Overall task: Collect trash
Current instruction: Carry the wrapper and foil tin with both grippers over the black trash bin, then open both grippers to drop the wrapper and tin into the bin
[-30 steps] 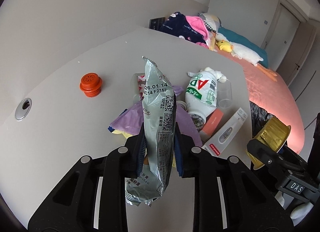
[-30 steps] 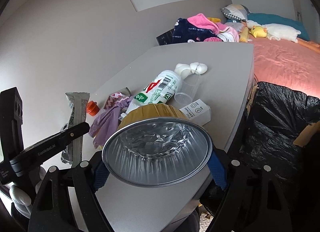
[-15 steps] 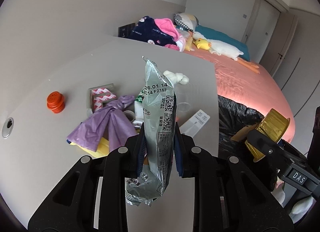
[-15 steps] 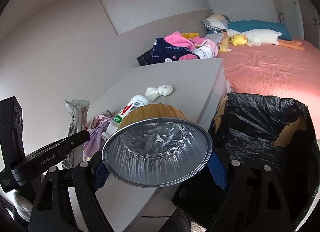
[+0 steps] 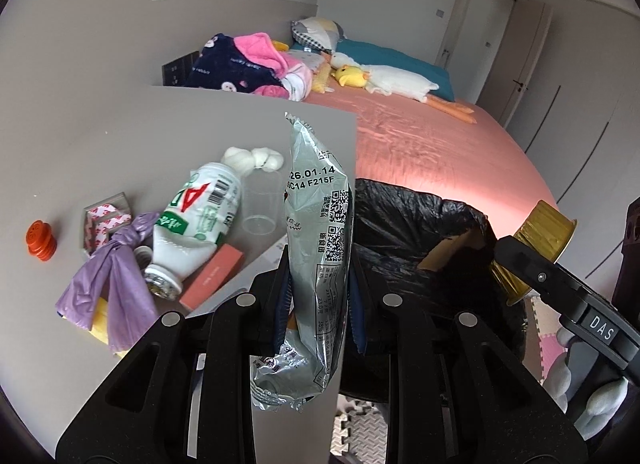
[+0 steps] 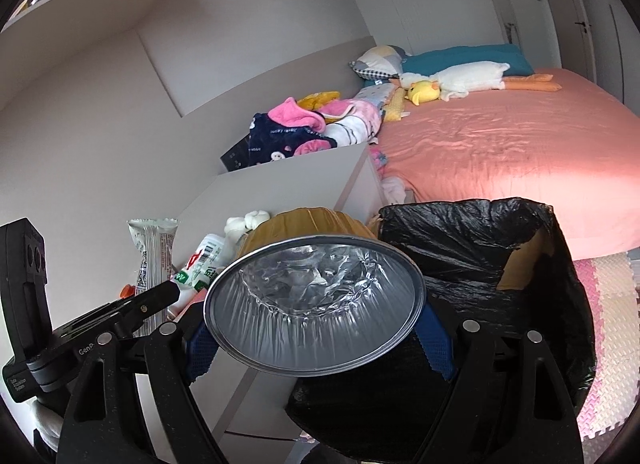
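Observation:
My left gripper [image 5: 318,304] is shut on a silver snack wrapper [image 5: 318,223] and holds it upright over the table's right edge. My right gripper [image 6: 320,340] is shut on a gold foil cup [image 6: 316,304], its open silver inside facing the camera; the cup also shows in the left wrist view [image 5: 536,248]. A bin lined with a black bag [image 6: 500,276] stands open beside the table, just right of both grippers; it also shows in the left wrist view [image 5: 420,232]. The wrapper shows at the left of the right wrist view [image 6: 150,252].
On the grey table [image 5: 120,151] lie a white drink bottle [image 5: 196,219], a purple bag [image 5: 116,276], a clear cup [image 5: 260,203], a pink box [image 5: 212,276], an orange cap [image 5: 40,240] and white tissue [image 5: 252,157]. A pink bed [image 6: 500,151] lies behind.
Both grippers have swung right with their loads, from over the table to its right edge. The black-lined bin has come into full view.

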A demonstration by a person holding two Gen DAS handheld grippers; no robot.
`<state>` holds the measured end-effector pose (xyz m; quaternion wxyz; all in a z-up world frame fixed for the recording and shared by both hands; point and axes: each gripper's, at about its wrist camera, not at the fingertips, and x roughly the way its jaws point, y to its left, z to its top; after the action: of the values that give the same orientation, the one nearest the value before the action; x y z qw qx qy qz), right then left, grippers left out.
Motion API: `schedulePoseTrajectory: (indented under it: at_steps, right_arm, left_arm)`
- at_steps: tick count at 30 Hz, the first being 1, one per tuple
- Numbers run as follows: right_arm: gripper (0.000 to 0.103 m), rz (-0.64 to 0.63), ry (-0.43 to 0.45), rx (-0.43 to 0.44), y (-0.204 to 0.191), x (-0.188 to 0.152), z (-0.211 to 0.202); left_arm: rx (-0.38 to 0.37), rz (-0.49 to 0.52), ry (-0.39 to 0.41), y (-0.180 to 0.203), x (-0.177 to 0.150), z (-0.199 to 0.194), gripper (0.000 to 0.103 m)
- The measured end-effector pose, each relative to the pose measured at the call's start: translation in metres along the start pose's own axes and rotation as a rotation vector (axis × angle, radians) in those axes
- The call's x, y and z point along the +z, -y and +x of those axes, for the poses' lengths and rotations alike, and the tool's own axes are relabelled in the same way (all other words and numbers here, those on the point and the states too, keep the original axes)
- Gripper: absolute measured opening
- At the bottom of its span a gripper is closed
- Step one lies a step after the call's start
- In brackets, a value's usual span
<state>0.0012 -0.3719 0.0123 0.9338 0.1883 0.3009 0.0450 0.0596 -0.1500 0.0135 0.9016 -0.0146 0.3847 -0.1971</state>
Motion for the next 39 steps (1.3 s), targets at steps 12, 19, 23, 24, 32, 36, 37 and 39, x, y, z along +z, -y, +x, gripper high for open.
schedulePoseTrajectory:
  at_steps: [12, 19, 23, 24, 32, 36, 37, 39]
  right_arm:
    - [0.083, 0.105, 0.062, -0.105, 0.056, 0.014, -0.026]
    - [0.1, 0.212, 0.083, -0.221, 0.084, 0.016, -0.036]
    - [0.1, 0.241, 0.088, -0.224, 0.093, 0.016, -0.038]
    - [0.1, 0.238, 0.089, -0.222, 0.093, 0.015, -0.038]
    - [0.1, 0.191, 0.088, -0.205, 0.079, 0.015, -0.032]
    - [0.1, 0.182, 0.075, -0.194, 0.073, 0.015, -0.028]
    - [0.1, 0.18, 0.072, -0.193, 0.071, 0.014, -0.028]
    - [0.1, 0.175, 0.066, -0.187, 0.067, 0.014, -0.026]
  left_arm:
    - [-0.133, 0.087, -0.057, 0.057, 0.002, 0.027, 0.024]
    - [-0.197, 0.101, -0.066, 0.077, 0.002, 0.035, 0.097]
    - [-0.178, 0.125, -0.042, 0.079, 0.004, 0.03, 0.097]
    - [-0.179, 0.118, -0.047, 0.077, 0.004, 0.031, 0.097]
    - [-0.153, 0.096, -0.046, 0.065, 0.007, 0.028, 0.097]
    - [-0.134, 0.1, -0.033, 0.06, 0.006, 0.023, 0.097]
    - [-0.129, 0.098, -0.031, 0.058, 0.007, 0.022, 0.097]
    - [-0.117, 0.095, -0.028, 0.053, 0.007, 0.02, 0.097]
